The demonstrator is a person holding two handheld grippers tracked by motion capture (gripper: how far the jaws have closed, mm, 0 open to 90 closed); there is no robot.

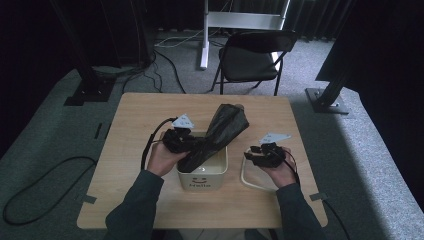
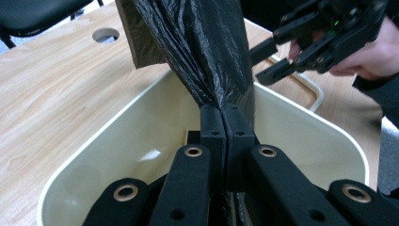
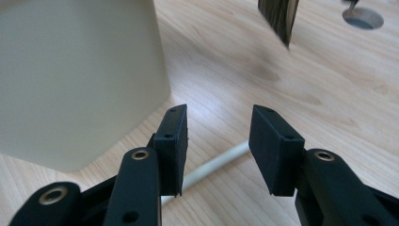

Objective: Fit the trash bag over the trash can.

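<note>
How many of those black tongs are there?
2: the left tongs shut on the black bag over the cream bin; the right tongs open beside it.

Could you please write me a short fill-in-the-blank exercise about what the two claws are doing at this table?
1. The left claw is shut on a crumpled ____ plastic bag.
2. The bag hangs over the open cream plastic ____.
3. The right claw has its jaws ____, holding nothing.
4. Below the right claw, a thin cream wire ____ lies on the wooden table.

Missing words: black; bin; open; frame
</note>
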